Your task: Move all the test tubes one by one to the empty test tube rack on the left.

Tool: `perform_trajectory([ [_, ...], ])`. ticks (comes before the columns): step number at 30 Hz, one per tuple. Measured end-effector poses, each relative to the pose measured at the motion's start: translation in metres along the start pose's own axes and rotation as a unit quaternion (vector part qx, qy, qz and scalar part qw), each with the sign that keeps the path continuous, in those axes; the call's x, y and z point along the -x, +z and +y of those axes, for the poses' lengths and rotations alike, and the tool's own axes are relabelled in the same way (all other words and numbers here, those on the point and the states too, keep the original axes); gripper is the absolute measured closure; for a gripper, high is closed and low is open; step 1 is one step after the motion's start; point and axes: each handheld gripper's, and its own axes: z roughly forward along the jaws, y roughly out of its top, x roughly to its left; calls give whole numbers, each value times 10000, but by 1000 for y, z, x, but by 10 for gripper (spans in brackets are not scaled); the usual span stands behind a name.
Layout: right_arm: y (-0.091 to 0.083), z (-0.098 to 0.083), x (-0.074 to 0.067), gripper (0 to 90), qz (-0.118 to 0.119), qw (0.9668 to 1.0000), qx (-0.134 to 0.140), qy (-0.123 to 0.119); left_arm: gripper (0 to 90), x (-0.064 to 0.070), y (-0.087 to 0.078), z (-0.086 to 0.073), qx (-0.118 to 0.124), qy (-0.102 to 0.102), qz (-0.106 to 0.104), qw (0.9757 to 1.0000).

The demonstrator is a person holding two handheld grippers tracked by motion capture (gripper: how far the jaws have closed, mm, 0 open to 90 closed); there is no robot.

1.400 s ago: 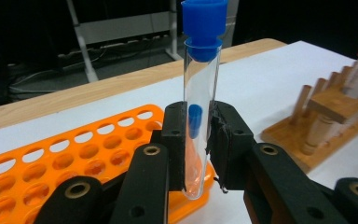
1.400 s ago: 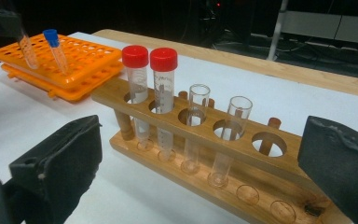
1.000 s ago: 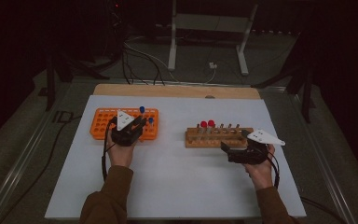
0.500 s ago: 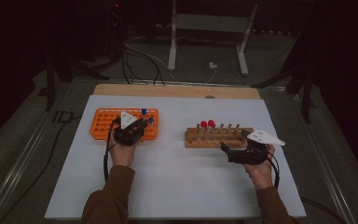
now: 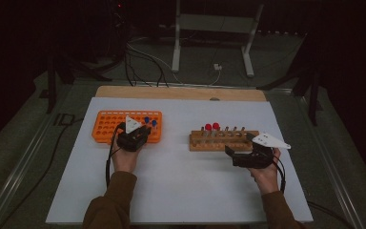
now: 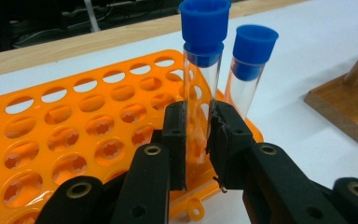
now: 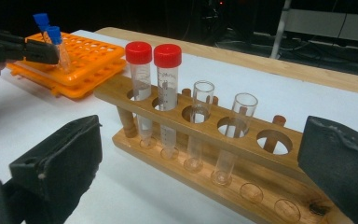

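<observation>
left claw (image 6: pixel 196 140): pinching clear blue-capped tube (image 6: pixel 201 70) over orange plastic rack (image 6: pixel 74 140), to seat it | right claw (image 7: pixel 205 172): spread, waiting beside wooden rack (image 7: pixel 223 140)

Dim room, black surroundings; only the white worktop (image 5: pixel 181 191) catches soft overhead light. The high view is grainy and soft. Both gripper views are brighter, near jaws slightly blurred, shadows faint, no harsh glare.
</observation>
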Motion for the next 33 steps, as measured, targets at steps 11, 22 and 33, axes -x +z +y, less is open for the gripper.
perform_trajectory([
  [11, 0, 0, 0, 0, 11, 10000, -5, -3, 769, 1, 2, -3, -166, 67, -22, 9998],
  [22, -1, 0, 0, 0, 19, 10000, 10, 0, 474, -1, -2, -5, -42, -198, -45, 9998],
  [33, 0, 0, -1, 0, 16, 10000, 2, -12, 157, -1, -16, -1, 238, -573, -364, 9974],
])
